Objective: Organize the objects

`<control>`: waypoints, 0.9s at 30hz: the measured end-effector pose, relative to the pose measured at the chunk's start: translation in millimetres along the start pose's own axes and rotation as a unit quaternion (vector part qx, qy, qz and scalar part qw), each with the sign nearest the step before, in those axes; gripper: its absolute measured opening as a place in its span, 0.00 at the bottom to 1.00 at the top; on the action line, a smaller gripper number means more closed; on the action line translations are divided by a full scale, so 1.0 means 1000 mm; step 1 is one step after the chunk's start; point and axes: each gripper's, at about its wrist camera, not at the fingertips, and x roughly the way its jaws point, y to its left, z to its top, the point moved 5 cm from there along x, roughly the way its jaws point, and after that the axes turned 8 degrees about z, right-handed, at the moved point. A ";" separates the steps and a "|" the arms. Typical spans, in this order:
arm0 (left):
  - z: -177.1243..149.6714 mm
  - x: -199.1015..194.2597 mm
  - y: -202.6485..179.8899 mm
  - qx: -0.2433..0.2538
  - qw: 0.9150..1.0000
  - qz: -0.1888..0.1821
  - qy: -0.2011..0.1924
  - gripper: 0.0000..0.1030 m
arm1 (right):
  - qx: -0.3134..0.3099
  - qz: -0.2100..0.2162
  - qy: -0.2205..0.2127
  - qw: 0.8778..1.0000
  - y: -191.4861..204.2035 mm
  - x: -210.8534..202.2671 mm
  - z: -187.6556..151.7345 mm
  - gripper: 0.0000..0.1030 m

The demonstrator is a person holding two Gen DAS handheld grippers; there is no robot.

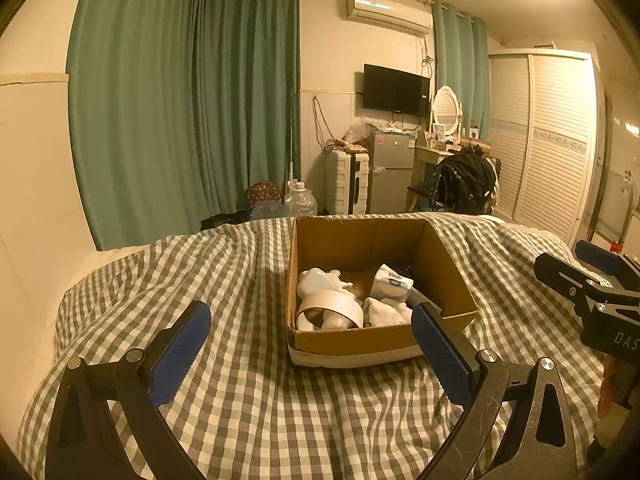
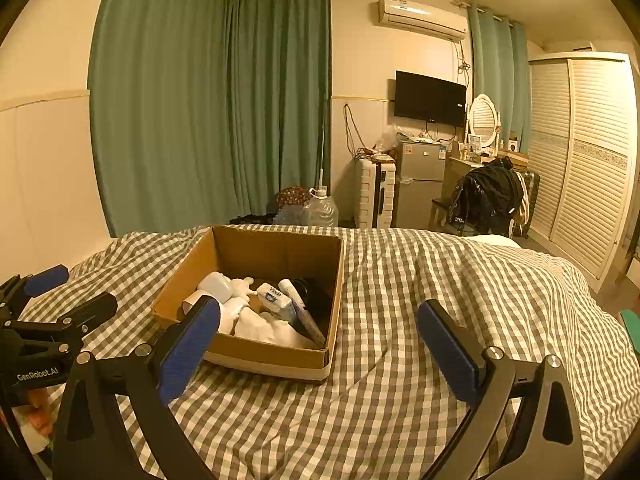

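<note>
the cardboard box [image 1: 384, 344] sits on the checked bedspread [image 1: 248, 400], holding a tissue pack [image 1: 390, 282]. near the box, the left gripper [image 1: 312, 350] and right gripper [image 2: 320, 344] both gape wide, gripping nothing.

The left gripper [image 1: 310, 344] hangs with its jaws wide apart over a checked blanket [image 1: 240, 400]. At 12 o'clock from it sits an open box [image 1: 360, 340] holding a tissue pack [image 1: 390, 282], a bottle [image 1: 316, 282] and white cloth [image 1: 386, 312]. At 3 o'clock the right gripper [image 1: 576, 268] shows, spread wide. Green curtains [image 1: 180, 100] hang at 11 o'clock.
</note>
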 end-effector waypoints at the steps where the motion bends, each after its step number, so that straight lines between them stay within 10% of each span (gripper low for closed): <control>1: 0.000 0.000 0.000 0.000 1.000 0.000 -0.001 1.00 | 0.000 0.000 -0.001 1.000 0.000 0.000 0.000 0.97; 27: -0.002 0.001 -0.002 0.009 1.000 0.023 -0.006 1.00 | 0.004 -0.003 0.013 1.000 -0.001 0.005 -0.003 0.97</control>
